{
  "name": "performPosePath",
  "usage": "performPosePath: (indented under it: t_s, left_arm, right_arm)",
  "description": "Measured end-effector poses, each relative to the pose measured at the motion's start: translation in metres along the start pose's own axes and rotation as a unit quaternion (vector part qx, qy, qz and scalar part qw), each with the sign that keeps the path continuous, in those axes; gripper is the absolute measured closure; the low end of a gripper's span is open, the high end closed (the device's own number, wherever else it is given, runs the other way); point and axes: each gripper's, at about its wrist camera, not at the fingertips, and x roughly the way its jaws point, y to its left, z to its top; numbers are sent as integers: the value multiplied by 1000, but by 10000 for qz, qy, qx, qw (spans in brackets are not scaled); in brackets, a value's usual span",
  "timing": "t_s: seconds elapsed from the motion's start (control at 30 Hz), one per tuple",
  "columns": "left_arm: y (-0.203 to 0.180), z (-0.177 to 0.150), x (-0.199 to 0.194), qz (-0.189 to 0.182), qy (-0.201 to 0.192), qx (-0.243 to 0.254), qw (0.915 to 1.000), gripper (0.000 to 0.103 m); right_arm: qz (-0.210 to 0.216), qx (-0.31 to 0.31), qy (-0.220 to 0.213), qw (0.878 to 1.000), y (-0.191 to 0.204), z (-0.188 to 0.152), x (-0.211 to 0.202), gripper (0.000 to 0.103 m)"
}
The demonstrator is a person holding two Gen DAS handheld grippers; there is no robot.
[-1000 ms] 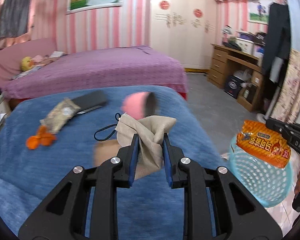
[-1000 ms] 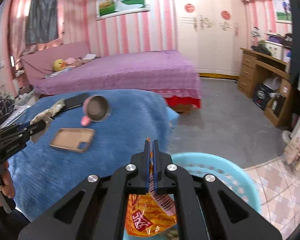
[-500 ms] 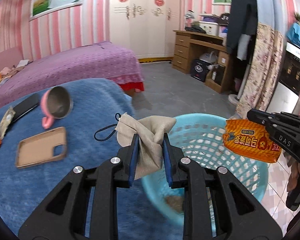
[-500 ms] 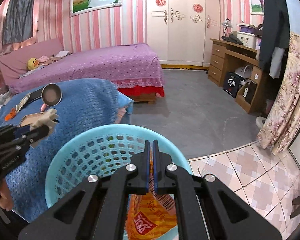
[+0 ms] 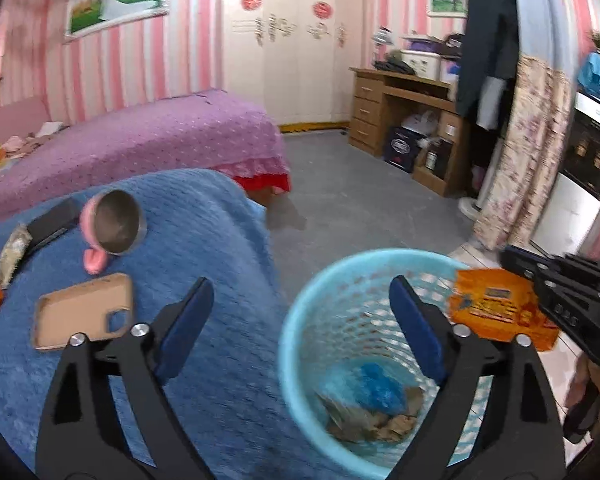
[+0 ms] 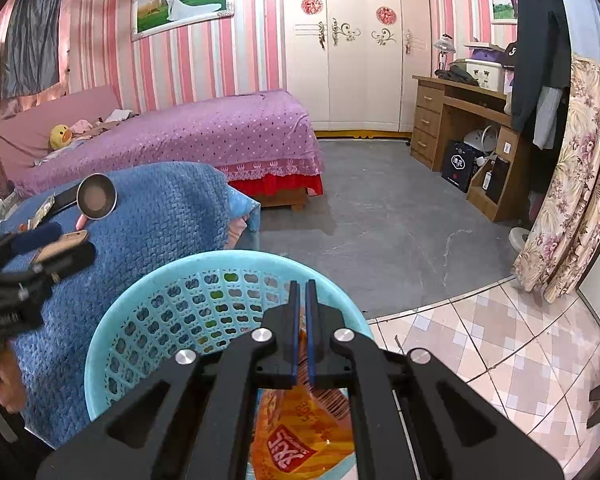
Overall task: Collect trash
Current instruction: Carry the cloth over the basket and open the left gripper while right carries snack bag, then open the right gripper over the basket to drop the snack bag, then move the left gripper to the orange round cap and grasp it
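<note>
Where the knitted blue blanket point(image 5: 204, 240) drapes the tabletop lie, leftmost, a tan phone case point(image 5: 80, 312) and a pink steel-lined mug point(image 5: 114, 224) on its side. Left gripper point(image 5: 300, 320): jaws spread wide, empty, above a perforated turquoise plastic basket point(image 5: 300, 320) containing crumpled trash. Right gripper point(image 6: 302, 332): jaws closed on a glossy orange snack wrapper point(image 6: 300, 440), hanging over the basket's rim.

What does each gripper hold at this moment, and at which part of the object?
The left gripper holds nothing; its jaws stand wide open above the blue basket. The right gripper is shut on the orange snack bag, pinching its upper edge.
</note>
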Motion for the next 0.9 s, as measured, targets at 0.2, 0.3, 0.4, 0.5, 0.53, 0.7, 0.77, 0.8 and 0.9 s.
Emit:
performPosePath:
  t_s: [0.2, 0.3, 0.4, 0.5, 0.53, 0.7, 0.77, 0.8, 0.9]
  left_arm:
    - [33, 4, -8, 418, -116, -169, 9989, 9]
    - [43, 4, -13, 527, -142, -236, 9982, 9]
    - [52, 3, -18, 591, -165, -288, 9977, 8]
    - [61, 2, -25, 655, -228, -290, 9972, 7]
    - [64, 0, -28, 670, -239, -289, 9970, 6]
    - [84, -2, -38, 811, -271, -275, 9960, 6]
    - [95, -3, -43, 866, -292, -294, 9954, 6]
    - [102, -3, -45, 895, -302, -304, 9951, 6]
    - [124, -4, -51, 994, -310, -346, 9940, 6]
  right_arm:
    - [-3, 70, -22, 10000, 6, 0, 5, 100]
    - [-87, 75, -8, 9999, 12, 0, 9, 100]
    - [-161, 62, 61, 9998, 18, 1, 16, 99]
    - [-363, 58, 151, 9992, 25, 1, 21, 68]
    - [-423, 69, 126, 9990, 26, 2, 21, 42]
    - [-519, 289, -23, 9982, 33, 9, 18, 26]
    - [-557, 309, -89, 9979, 40, 11, 17, 16]
    - [-556, 285, -98, 9980, 45, 13, 17, 16]
    - [-546, 159, -195, 9982, 66, 19, 17, 12]
